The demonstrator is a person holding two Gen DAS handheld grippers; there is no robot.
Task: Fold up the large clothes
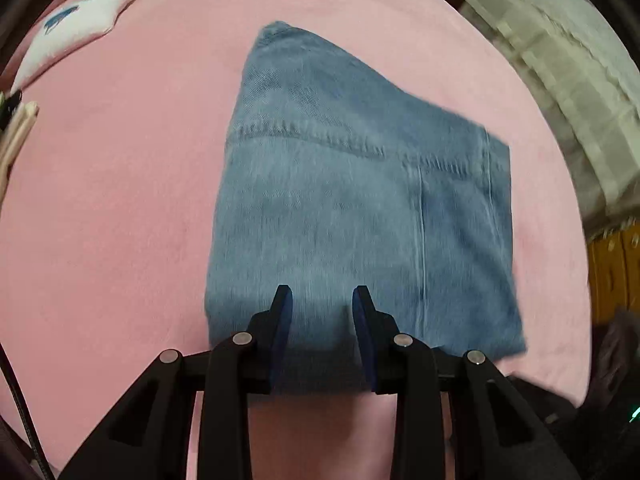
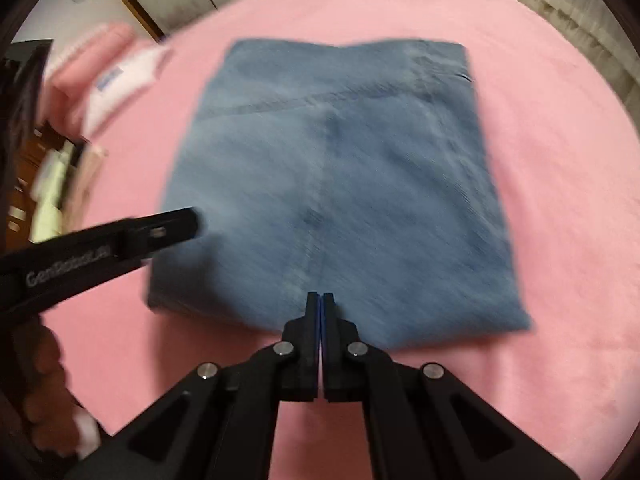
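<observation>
A pair of light blue jeans [image 1: 348, 200] lies folded into a compact rectangle on the pink bed cover [image 1: 120, 200]. It also shows in the right wrist view [image 2: 332, 184]. My left gripper [image 1: 322, 294] is open and empty, its fingers hovering over the near edge of the jeans. It also shows from the side in the right wrist view [image 2: 196, 220], at the jeans' left edge. My right gripper [image 2: 320, 300] is shut with nothing between its jaws, just above the near edge of the jeans.
A white and pink pillow [image 1: 68, 36] lies at the far left of the bed, also in the right wrist view [image 2: 116, 80]. Pale curtains [image 1: 568, 92] hang on the right. Wooden furniture [image 1: 616, 272] stands beyond the bed's right edge.
</observation>
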